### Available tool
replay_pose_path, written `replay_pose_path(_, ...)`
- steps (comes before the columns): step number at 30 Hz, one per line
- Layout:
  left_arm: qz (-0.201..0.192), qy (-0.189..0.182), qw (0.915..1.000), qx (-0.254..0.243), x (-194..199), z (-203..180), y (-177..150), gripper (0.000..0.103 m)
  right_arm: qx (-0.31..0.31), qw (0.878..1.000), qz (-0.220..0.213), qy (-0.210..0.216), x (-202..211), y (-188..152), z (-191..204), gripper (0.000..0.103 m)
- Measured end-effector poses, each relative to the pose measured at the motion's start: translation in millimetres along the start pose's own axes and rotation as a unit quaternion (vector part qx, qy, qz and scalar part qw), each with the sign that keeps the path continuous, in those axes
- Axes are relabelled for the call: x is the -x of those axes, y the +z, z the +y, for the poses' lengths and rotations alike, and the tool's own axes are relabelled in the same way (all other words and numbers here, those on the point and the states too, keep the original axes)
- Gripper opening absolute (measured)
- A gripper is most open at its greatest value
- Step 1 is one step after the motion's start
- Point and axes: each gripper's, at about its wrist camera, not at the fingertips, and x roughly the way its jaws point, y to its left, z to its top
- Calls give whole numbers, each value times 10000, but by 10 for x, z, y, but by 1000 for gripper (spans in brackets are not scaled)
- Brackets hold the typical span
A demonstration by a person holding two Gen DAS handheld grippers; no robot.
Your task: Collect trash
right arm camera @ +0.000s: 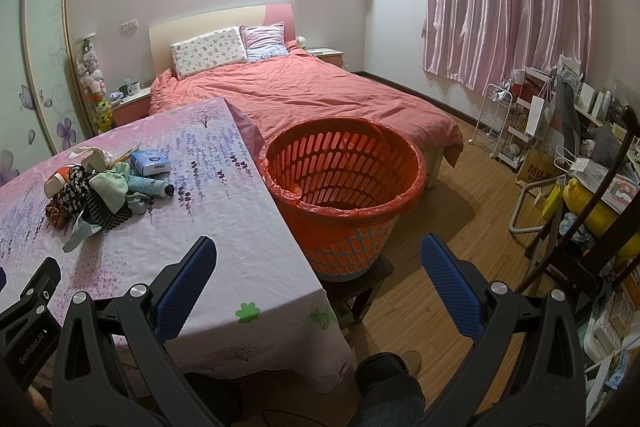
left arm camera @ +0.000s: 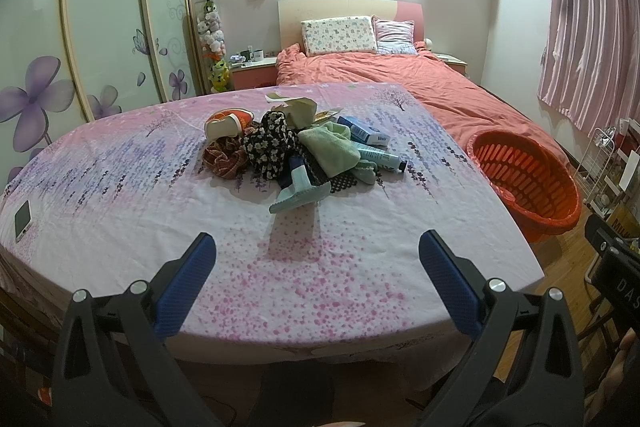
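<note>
A heap of mixed items (left arm camera: pixel 296 151) lies in the middle of the table (left arm camera: pixel 120 227): a blue box (left arm camera: pixel 364 132), a light blue tube (left arm camera: pixel 380 157), crumpled paper (left arm camera: pixel 298 109), a green cloth (left arm camera: pixel 330 147), flowered fabric (left arm camera: pixel 268 143) and a sock (left arm camera: pixel 300 197). The heap also shows in the right wrist view (right arm camera: pixel 104 187). An orange basket (right arm camera: pixel 344 187) lined with a red bag stands on a stool right of the table. My left gripper (left arm camera: pixel 318 247) is open and empty over the table's near part. My right gripper (right arm camera: pixel 318 251) is open and empty near the table's right edge.
A phone (left arm camera: pixel 23 220) lies at the table's left edge. A bed (right arm camera: pixel 320 95) stands behind the table and basket. Racks and cluttered shelves (right arm camera: pixel 560 147) line the right wall under pink curtains. A wardrobe (left arm camera: pixel 80 27) is at left. The floor (right arm camera: pixel 460 227) is wood.
</note>
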Motion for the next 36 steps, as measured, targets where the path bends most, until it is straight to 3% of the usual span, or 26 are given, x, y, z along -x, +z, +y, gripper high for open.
replay_pose_path(26,-4,15,10000,61,-85,61,-1,99,47,9999,108,23,-99,26,43,101)
replay_pose_path(31,16,44,9998,192,-245,266,82,99,166,9990,137,393,-184,71,148,101)
replay_pose_path(36,77,186,9984,529,-471,722,242,99,407,9950,282,865,-322,155,367,101)
